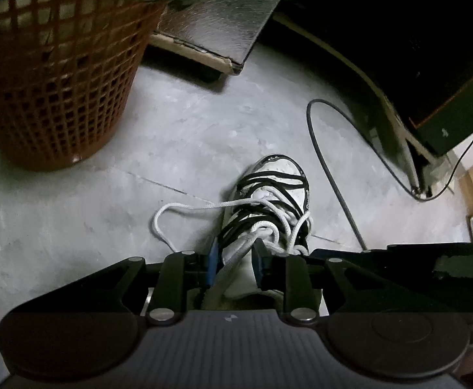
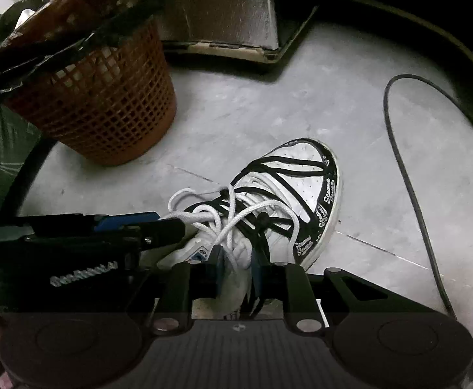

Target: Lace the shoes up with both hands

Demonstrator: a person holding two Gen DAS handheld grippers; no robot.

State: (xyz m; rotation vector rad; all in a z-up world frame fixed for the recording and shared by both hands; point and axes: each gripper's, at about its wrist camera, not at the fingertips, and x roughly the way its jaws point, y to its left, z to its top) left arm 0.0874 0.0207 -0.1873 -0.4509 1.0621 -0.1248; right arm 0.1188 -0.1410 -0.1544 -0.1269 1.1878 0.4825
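Nearest the lens, the left tongs (image 1: 235,259) stand narrowly parted around the white braided cord lace (image 1: 233,265), which runs up between the blue pads; whether the pads actually pinch it I cannot tell. The right tongs (image 2: 235,259) look the same, slightly apart with a bunch of lace between them, grip unclear.

The lace leads to the white high-top sneaker with black strap trim (image 2: 301,188), which stands on the grey concrete floor (image 1: 74,227), toe pointing away. The step in hand seems to be forming or tightening the knot over the tongue. To do it well, each strand should be held firmly before pulling, with the pull outward and even (a lopsided tug would slip the crossing).

The left view shows a slack loop lying on the floor beside the shoe. The right view shows the lettered toe band, the tangle of crossings, and the left tongs reaching in sideways.

Farther off stand an orange plastic mesh basket (image 2: 106,103) and a black cable (image 1: 327,168).
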